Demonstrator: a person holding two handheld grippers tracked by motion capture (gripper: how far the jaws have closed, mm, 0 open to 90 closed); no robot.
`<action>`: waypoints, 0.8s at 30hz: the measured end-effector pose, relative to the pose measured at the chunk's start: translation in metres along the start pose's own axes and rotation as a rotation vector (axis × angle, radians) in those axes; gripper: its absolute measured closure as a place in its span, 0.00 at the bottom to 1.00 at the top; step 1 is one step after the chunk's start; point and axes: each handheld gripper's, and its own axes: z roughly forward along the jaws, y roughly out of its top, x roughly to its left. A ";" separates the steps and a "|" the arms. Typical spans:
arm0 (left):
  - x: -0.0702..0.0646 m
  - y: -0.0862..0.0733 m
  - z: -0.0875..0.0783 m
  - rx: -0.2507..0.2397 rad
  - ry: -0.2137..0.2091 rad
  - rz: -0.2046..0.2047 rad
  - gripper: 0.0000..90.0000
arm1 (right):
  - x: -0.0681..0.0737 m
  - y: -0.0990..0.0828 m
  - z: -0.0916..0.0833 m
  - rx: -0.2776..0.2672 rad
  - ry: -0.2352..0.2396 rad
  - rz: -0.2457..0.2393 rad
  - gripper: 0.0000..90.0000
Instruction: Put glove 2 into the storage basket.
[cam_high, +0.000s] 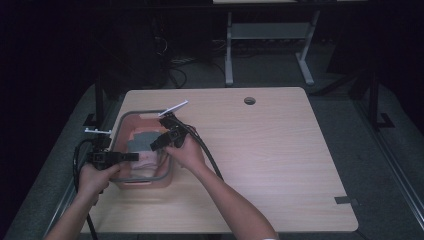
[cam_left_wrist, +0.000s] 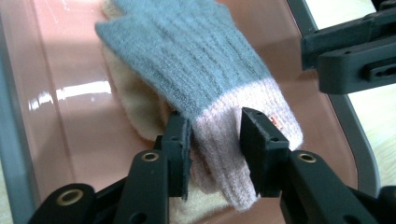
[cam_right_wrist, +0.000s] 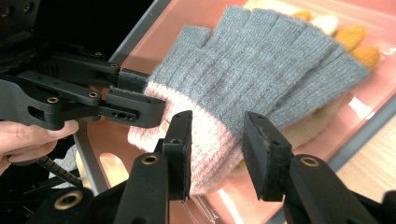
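A grey knit glove with a pink cuff lies on a cream glove inside a pink tray with a grey rim. My left gripper has its pads pressed on the cuff from both sides. My right gripper straddles the same cuff from the other side, its pads beside the wool without squeezing it. In the right gripper view the left gripper bites the cuff's edge. In the high view the tray sits at the table's left, with both grippers over it.
The cream glove has orange fingertips at the tray's far end. A white card leans at the tray's back right corner. The wooden table stretches to the right, with a cable hole near its back edge.
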 end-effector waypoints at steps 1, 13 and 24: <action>-0.001 0.000 0.000 -0.002 0.006 0.001 0.67 | 0.000 0.000 -0.002 -0.003 0.002 -0.001 0.70; -0.003 0.009 -0.019 -0.069 0.049 -0.002 0.56 | -0.003 -0.003 -0.022 -0.051 0.026 -0.002 0.68; -0.022 0.018 -0.028 -0.117 0.021 0.042 0.56 | -0.013 -0.012 -0.051 -0.093 0.030 0.011 0.64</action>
